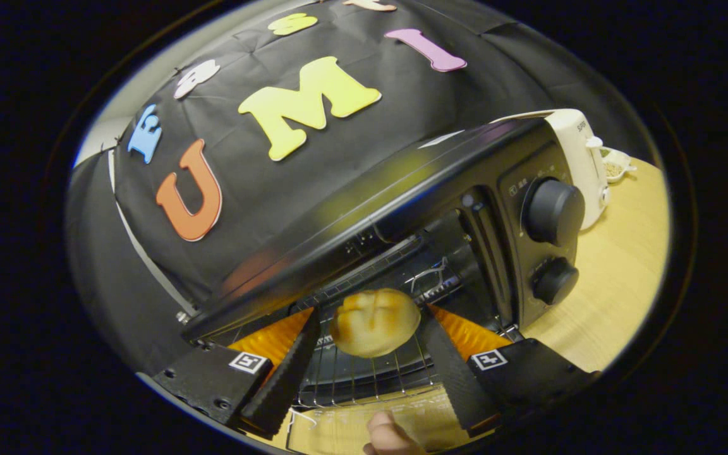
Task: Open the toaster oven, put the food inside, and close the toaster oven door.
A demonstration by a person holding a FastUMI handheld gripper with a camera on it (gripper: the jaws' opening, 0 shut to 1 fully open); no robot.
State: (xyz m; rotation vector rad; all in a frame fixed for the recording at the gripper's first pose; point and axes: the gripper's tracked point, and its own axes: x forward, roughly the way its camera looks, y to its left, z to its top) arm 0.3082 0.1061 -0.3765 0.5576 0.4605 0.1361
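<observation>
While the gripper [370, 328] is facing the oven cavity, its two fingers are standing spread, one on each side of a round golden-brown bread roll [374, 321]. Whether either finger is touching the roll cannot be told. The roll is sitting between the fingertips, over the silver wire rack [364, 376] at the mouth of the black toaster oven [402, 189], whose door is standing open. Two black round control knobs [552, 212] are sitting one above the other on the oven's front panel. Beyond the oven, a white plastic appliance [582, 158] is standing on the light wooden tabletop [617, 272]. A person's fingertip [389, 436] is showing just behind the fingers.
</observation>
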